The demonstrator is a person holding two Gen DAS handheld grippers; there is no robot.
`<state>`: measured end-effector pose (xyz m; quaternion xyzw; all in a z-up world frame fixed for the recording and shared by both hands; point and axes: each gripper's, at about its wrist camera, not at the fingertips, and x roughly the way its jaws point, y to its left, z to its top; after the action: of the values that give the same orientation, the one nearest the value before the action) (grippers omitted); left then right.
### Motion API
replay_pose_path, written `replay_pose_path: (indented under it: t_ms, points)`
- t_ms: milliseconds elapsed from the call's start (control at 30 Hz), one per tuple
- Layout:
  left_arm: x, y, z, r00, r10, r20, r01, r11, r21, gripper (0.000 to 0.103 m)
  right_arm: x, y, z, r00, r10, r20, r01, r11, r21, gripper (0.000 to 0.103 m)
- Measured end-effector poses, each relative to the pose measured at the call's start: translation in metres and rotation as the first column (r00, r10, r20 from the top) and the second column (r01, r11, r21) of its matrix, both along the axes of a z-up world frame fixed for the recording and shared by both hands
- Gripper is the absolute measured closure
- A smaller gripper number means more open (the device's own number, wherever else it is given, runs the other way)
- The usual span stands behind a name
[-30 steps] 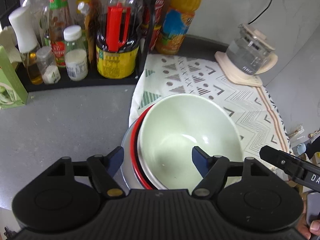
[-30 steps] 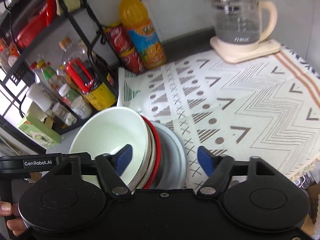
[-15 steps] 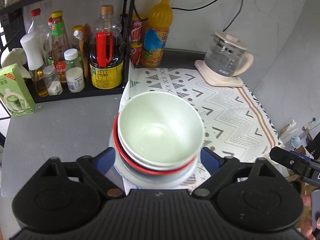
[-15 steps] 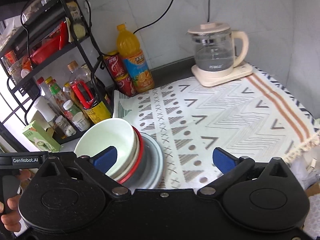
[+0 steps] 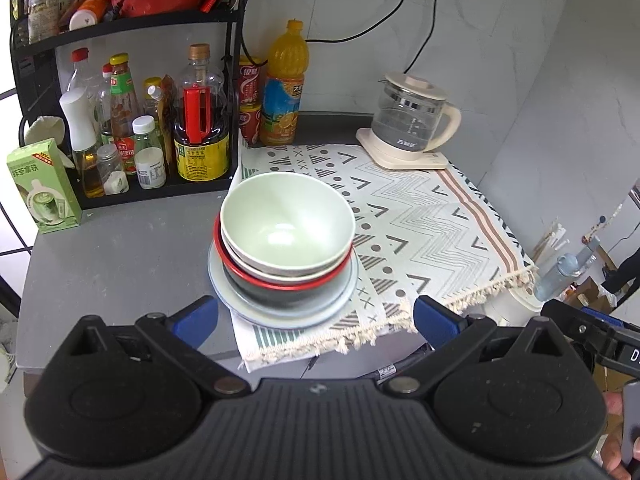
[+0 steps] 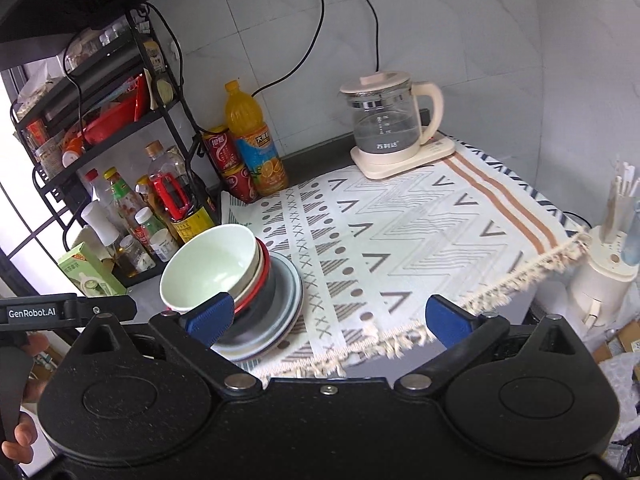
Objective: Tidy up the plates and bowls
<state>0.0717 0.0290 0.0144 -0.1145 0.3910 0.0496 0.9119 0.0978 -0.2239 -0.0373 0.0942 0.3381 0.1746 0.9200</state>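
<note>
A stack of dishes stands at the left edge of the patterned cloth (image 5: 420, 216). A pale green bowl (image 5: 286, 224) is on top, nested in a white bowl and a black bowl with a red rim (image 5: 280, 286), all on a grey-blue plate (image 5: 340, 298). The stack also shows in the right wrist view, with the green bowl (image 6: 208, 264) and the plate (image 6: 286, 292). My left gripper (image 5: 316, 320) is open and empty, pulled back in front of the stack. My right gripper (image 6: 328, 318) is open and empty, to the right of the stack.
A black rack with sauce bottles (image 5: 200, 120) stands at the back left. A green carton (image 5: 42, 188), an orange juice bottle (image 5: 284, 84), red cans (image 6: 228, 160) and a glass kettle (image 5: 408, 120) stand around. A white utensil holder (image 6: 604, 276) is beyond the table's right edge.
Both grippers have pulled back and up from the bowl stack and opened wider. The stack stays in place on the plate.
</note>
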Motion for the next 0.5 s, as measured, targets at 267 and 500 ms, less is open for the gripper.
replay_pose_path:
  t_ms: [267, 500]
  points:
    - [-0.035, -0.012, 0.009, 1.000, -0.010, 0.025, 0.010, 1.000, 0.018, 0.000, -0.041, -0.017, 0.006, 0.999, -0.025, 0.032, 0.025, 1.000, 0.003, 0.000]
    - [-0.062, -0.018, 0.016, 0.998, -0.020, 0.057, 0.018, 0.999, 0.034, 0.000, -0.071, -0.026, 0.012, 0.998, -0.034, 0.059, 0.034, 0.999, -0.001, 0.000]
